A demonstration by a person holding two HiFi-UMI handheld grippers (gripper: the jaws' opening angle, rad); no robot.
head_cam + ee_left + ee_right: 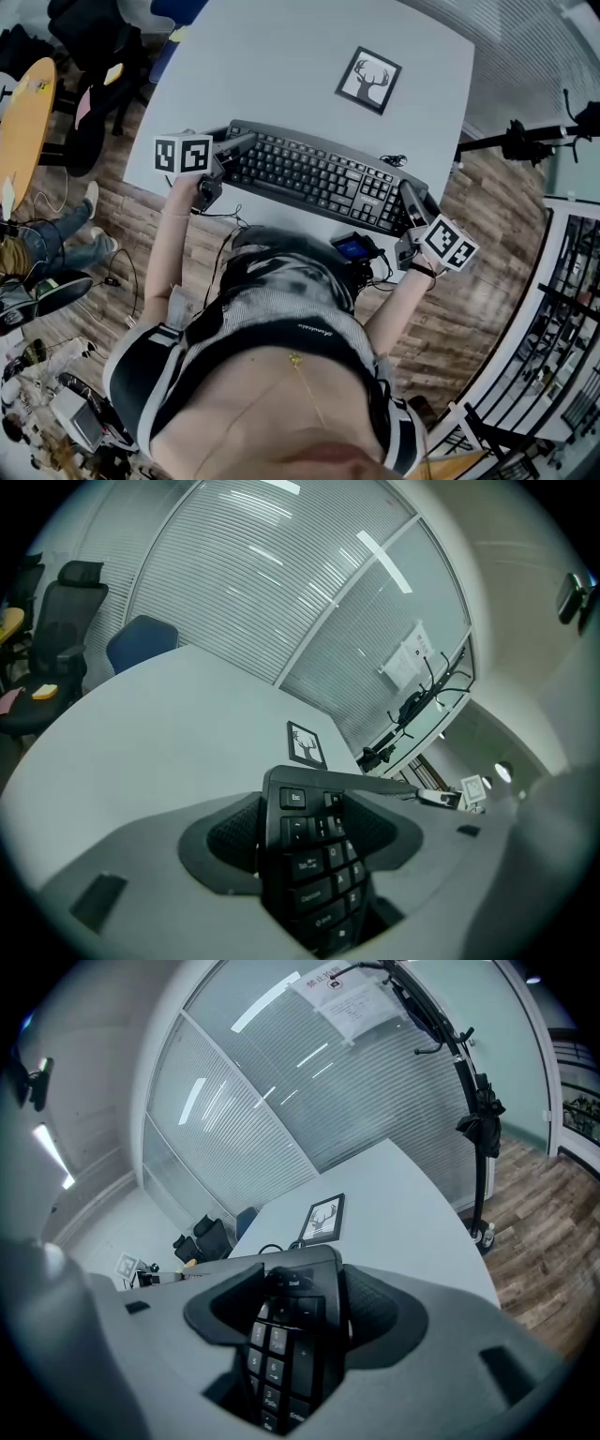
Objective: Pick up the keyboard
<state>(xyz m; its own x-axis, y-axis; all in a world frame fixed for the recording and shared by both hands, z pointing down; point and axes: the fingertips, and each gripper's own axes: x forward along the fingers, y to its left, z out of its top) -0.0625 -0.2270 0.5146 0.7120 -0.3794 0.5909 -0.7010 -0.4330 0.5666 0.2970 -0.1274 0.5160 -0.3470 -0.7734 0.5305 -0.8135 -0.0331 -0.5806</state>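
place: office | slatted-blind glass wall [281, 583] beyond the fingers [230, 841] | black office chair [56, 621] and blue chair [141, 641] off to their left | broad white desk [141, 724] beneath them

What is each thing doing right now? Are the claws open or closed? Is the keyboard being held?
left claw: closed on the keyboard, at its Esc end.
right claw: closed on the keyboard, at its number-pad end.
keyboard: gripped at both ends, at the near edge of the table; can't tell if lifted.
deer picture: lying flat on the table, untouched.
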